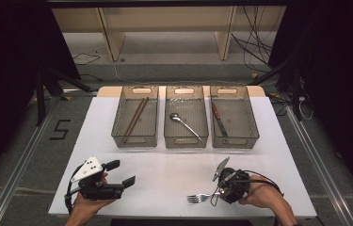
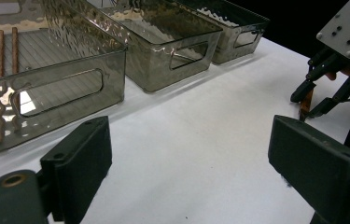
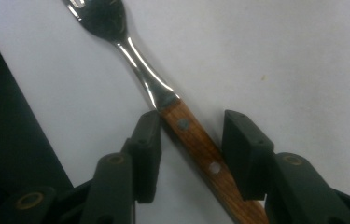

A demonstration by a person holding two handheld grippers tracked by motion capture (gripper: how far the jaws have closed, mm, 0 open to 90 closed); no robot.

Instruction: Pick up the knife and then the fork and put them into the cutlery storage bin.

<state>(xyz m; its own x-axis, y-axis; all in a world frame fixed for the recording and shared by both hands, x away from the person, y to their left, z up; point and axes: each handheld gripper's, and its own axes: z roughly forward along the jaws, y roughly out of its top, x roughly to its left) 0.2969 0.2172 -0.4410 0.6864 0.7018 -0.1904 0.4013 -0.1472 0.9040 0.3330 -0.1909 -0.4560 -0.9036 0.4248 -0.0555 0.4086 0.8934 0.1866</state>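
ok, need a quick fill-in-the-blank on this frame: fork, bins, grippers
1. The right hand-held gripper has its jaws on either side of the fork's ____ handle.
2. The spoon lies in the ____ bin.
3. The left bin holds ____.
4. The left hand-held gripper's jaws are ____.

Missing words: wooden; middle; chopsticks; open
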